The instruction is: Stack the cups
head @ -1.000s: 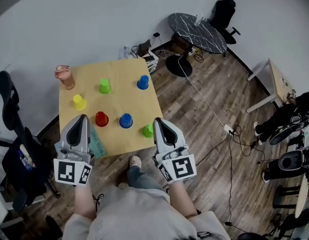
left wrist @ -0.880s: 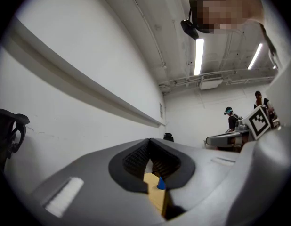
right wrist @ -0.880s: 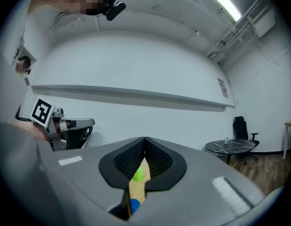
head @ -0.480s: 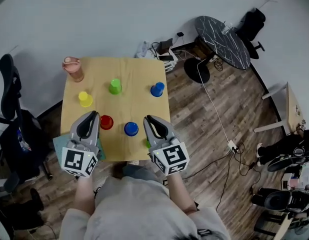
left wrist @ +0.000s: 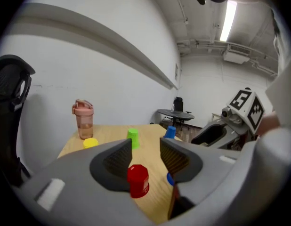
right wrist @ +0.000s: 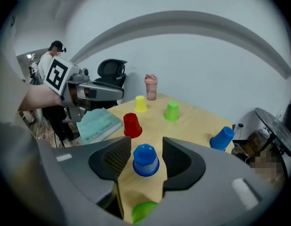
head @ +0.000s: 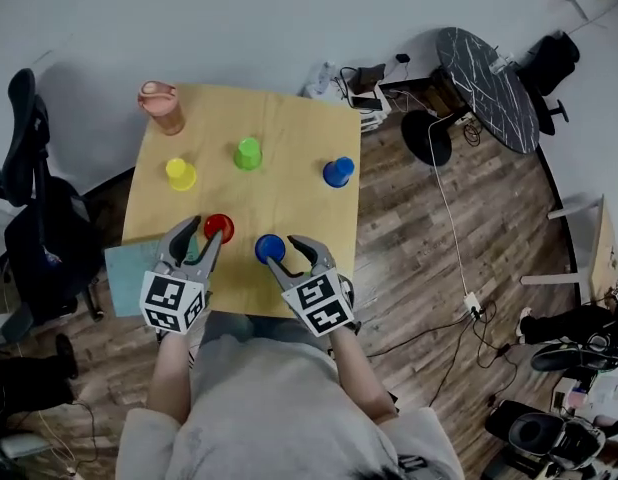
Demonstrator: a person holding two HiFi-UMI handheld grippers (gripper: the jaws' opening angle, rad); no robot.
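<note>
Upside-down plastic cups stand on the wooden table (head: 289, 128). A red cup (head: 218, 227) (left wrist: 137, 180) is just ahead of my left gripper (head: 201, 238) (left wrist: 145, 152). Those jaws have just been opening, and nothing touches the pads. A blue cup (head: 270, 248) (right wrist: 145, 160) stands right in front of my right gripper (head: 287, 255) (right wrist: 146, 149). Its jaws have also just been opening and are free of the cup. Farther back are a yellow cup (head: 180, 174), a green cup (head: 248, 153) and a second blue cup (head: 338, 172). Another green cup (right wrist: 144, 211) sits under the right gripper.
A pink bottle (head: 162, 107) stands at the table's far left corner. A teal book (head: 127, 268) overhangs the near left edge. A black office chair (head: 29, 198) is left of the table. Cables and a round dark table (head: 489, 88) lie to the right.
Both grippers have come down and forward to the table's near edge. Both were shut and now stand open, the left by the red cup, the right by the near blue cup.
</note>
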